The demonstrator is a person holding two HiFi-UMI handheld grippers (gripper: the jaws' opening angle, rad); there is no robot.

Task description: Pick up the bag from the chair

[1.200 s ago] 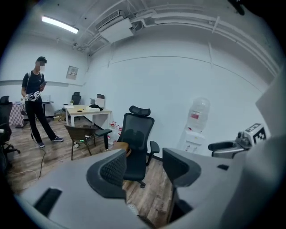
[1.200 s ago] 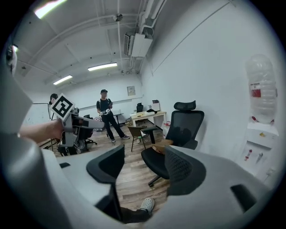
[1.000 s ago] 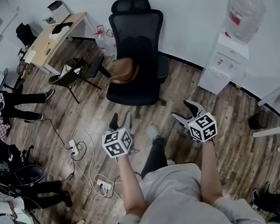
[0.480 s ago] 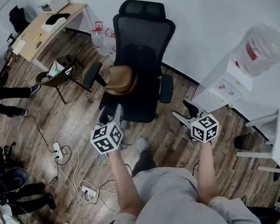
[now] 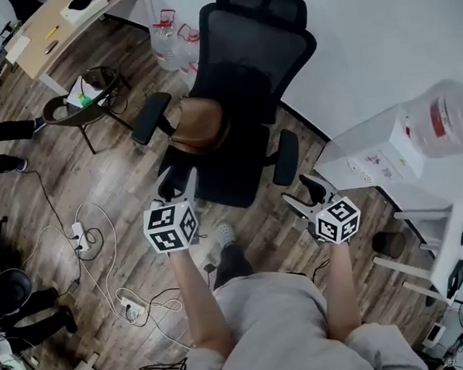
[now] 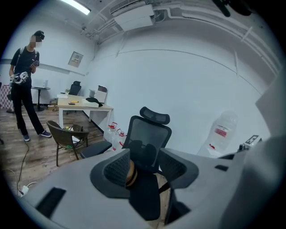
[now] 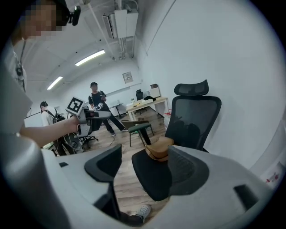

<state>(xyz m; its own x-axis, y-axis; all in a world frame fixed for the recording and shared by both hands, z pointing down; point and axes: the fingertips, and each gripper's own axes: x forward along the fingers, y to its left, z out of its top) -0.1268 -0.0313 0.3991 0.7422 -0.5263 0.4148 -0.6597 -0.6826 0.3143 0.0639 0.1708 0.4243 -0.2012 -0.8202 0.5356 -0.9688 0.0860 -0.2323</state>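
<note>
A brown bag (image 5: 199, 125) lies on the seat of a black office chair (image 5: 239, 76), toward the seat's left side. My left gripper (image 5: 177, 180) is open and empty, with its tips just short of the seat's front edge, below the bag. In the left gripper view the bag (image 6: 130, 173) shows between the open jaws of that gripper (image 6: 145, 172). My right gripper (image 5: 304, 194) is open and empty too, off the chair's front right, near its right armrest. The right gripper view holds the bag (image 7: 157, 150) and the seat (image 7: 149, 176) ahead of the gripper (image 7: 143, 165).
A white water dispenser (image 5: 369, 157) with a big bottle (image 5: 448, 119) stands to the right of the chair. A brown chair (image 5: 89, 103), a desk (image 5: 48, 31) and water jugs (image 5: 174, 45) are at the left. Cables and power strips (image 5: 92, 239) lie on the floor. A person (image 6: 24, 85) stands far off.
Both grippers and the head view have moved toward the chair. The left gripper's tips now reach the seat's front edge. Both stay open.
</note>
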